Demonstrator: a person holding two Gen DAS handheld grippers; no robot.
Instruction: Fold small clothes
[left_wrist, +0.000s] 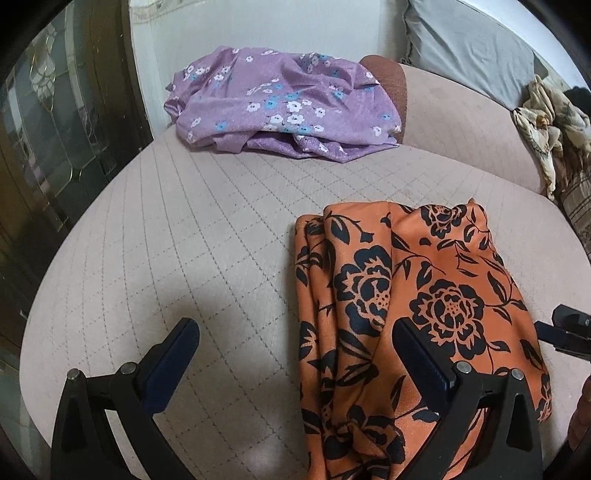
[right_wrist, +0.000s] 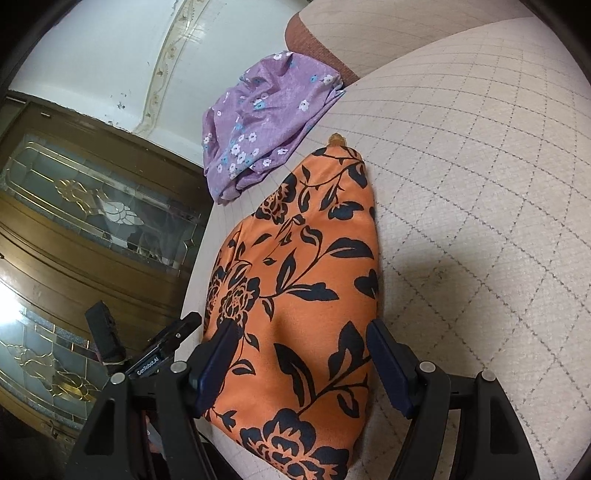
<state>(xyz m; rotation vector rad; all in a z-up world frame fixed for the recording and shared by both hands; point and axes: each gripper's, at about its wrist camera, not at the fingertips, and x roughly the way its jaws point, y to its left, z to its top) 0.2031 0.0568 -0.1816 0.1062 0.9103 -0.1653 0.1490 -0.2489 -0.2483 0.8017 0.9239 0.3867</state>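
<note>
An orange cloth printed with black flowers lies folded in a loose bundle on the pale pink quilted bed cover. Beyond the orange cloth, well apart from it, a crumpled purple cloth with small white and blue flowers rests against a raised pink cushion with a brown end.

In the left wrist view the left tool is spread wide and holds nothing: one finger is over bare cover beside the orange cloth, the other over the cloth's near part. Only this view shows a grey pillow and a patterned blanket heap far beyond the orange cloth.

In the right wrist view the right tool also gapes open and grips nothing, its fingers straddling the near end of the orange cloth. This view alone shows a brown wooden cabinet with leaded glass panels past the bed's edge beside that cloth.
</note>
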